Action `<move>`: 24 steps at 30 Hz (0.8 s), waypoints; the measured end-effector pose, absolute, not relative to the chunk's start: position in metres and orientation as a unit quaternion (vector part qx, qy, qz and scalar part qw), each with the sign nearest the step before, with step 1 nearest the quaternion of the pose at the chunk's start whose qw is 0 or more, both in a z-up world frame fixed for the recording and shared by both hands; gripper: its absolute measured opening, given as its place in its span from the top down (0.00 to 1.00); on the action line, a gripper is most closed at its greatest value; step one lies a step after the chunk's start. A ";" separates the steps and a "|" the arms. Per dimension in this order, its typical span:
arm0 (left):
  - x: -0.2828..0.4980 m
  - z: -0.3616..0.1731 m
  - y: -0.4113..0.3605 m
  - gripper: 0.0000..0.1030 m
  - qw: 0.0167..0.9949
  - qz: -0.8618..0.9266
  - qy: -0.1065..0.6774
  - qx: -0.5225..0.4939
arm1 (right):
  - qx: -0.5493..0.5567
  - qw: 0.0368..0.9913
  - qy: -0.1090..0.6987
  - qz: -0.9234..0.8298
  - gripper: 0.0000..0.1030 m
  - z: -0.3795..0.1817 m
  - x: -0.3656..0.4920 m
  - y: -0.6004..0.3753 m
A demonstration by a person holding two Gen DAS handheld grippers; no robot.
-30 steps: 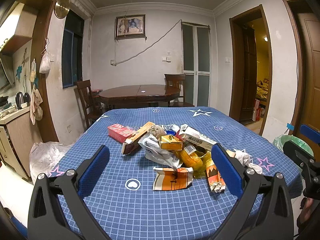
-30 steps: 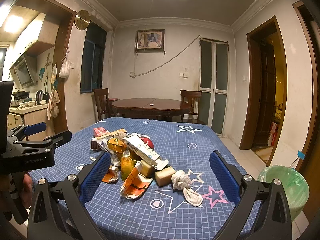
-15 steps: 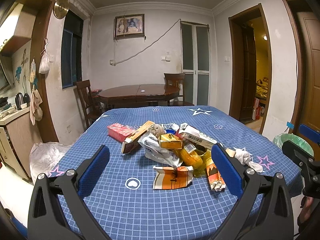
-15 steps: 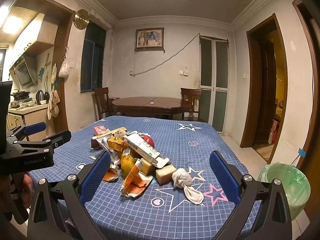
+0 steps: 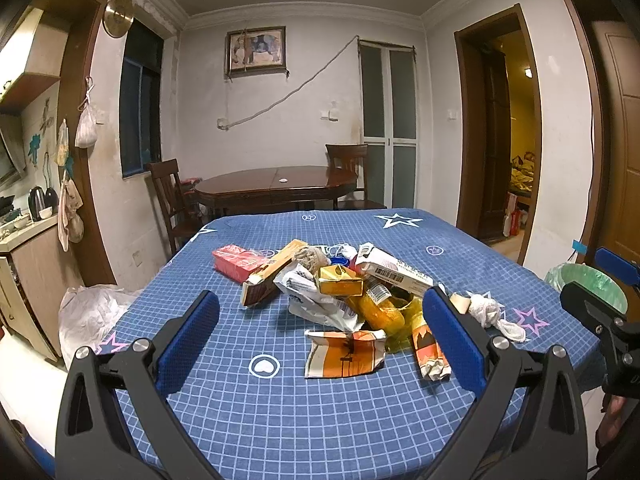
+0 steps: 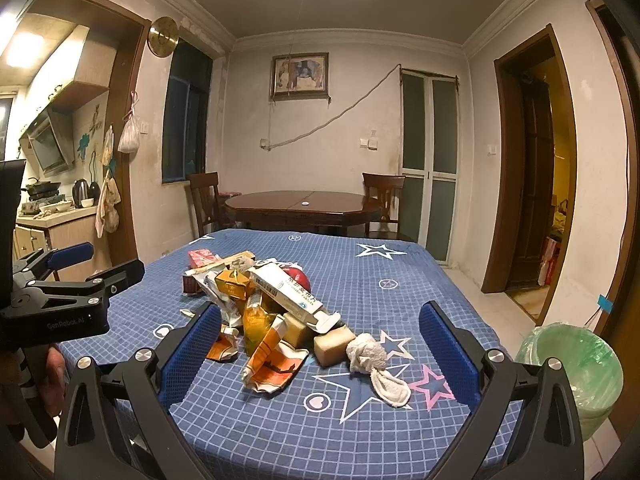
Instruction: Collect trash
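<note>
While you hold both tools above the near edge of the blue checked tablecloth (image 5: 280, 420), your left gripper (image 5: 320, 344) and right gripper (image 6: 320, 354) both stand wide apart, holding nothing. The trash pile (image 5: 340, 292) lies ahead of the jaws, not between them (the orange wrapper (image 5: 344, 352) is nearest your left). A white crumpled tissue (image 6: 370, 360) sits ahead of your right jaws. Off the table's right side stands the green-lined bin (image 6: 572, 368).
</note>
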State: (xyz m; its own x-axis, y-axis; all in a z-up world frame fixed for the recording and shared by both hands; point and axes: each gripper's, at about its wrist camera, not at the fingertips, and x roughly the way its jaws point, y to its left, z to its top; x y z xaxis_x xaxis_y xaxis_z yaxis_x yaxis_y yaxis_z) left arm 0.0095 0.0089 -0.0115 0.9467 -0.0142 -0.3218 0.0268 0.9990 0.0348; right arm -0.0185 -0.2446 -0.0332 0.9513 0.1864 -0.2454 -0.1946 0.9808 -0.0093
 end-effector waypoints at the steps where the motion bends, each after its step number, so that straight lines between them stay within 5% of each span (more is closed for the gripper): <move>1: 0.010 -0.012 0.009 0.05 0.986 -0.011 0.164 0.020 | -0.017 0.987 0.125 0.097 0.04 -0.034 -0.018 -0.244; 10: 0.025 -0.021 0.009 0.05 0.980 -0.060 0.186 0.043 | -0.016 0.984 0.143 0.101 0.04 -0.044 -0.003 -0.243; 17: 0.067 -0.042 0.007 0.05 0.922 -0.236 0.236 0.197 | -0.004 0.980 0.168 0.104 0.04 -0.057 0.015 -0.253; 22: 0.105 -0.063 0.006 0.27 0.880 -0.299 0.278 0.242 | 0.017 0.969 0.204 0.135 0.04 -0.073 0.033 -0.258; 24: 0.116 -0.065 0.007 0.29 0.877 -0.304 0.281 0.246 | 0.026 0.963 0.220 0.152 0.04 -0.079 0.041 -0.258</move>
State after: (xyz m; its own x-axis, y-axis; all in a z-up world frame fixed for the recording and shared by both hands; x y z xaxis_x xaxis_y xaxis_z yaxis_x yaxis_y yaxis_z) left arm 0.1157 0.0067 -0.0650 0.6576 -0.3951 -0.6415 0.6712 0.6940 0.2605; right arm 0.0407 -0.2581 -0.0791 0.8567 0.3045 -0.4163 -0.2814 0.9524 0.1176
